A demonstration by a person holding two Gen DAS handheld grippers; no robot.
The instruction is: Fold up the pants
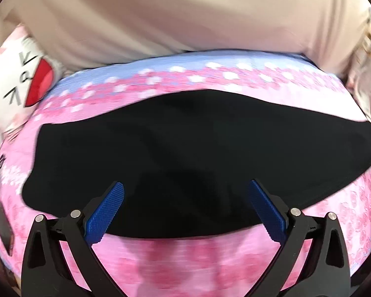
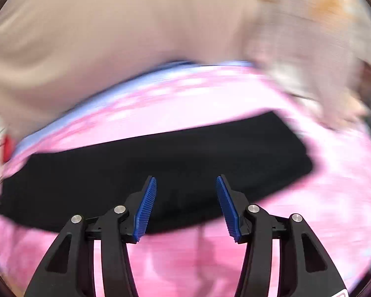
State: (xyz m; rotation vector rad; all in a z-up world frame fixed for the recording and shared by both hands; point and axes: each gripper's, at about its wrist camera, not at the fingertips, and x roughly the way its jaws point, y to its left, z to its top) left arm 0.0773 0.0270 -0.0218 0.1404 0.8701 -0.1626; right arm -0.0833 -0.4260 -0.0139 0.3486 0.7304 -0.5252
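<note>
Pants of plain black cloth (image 1: 185,153) lay flat on a pink flower-printed bed cover with a pale blue band (image 1: 210,255), already doubled into a broad, compact shape. From the left hand-held gripper (image 1: 185,185), whose ribbed blue pads (image 1: 106,210) stood wide apart with nothing between them, the black cloth spread outward from about nine o'clock round to three o'clock, its near edge just under the pads. The right hand-held gripper (image 2: 186,178) also hung over the near edge, jaws partly apart and empty; that view was blurred. Beyond the pants, at twelve o'clock, rose a beige draped fabric (image 1: 185,19), and at ten o'clock in the left view sat a white cushion with a red mark (image 1: 29,81).

Judging by the empty jaws and the settled cloth, a fold seemed just released. The next move probably called for both grippers to close on one end or edge of the bundle and carry it across evenly, keeping the layers aligned, or simply to smooth it if the fold was final.
</note>
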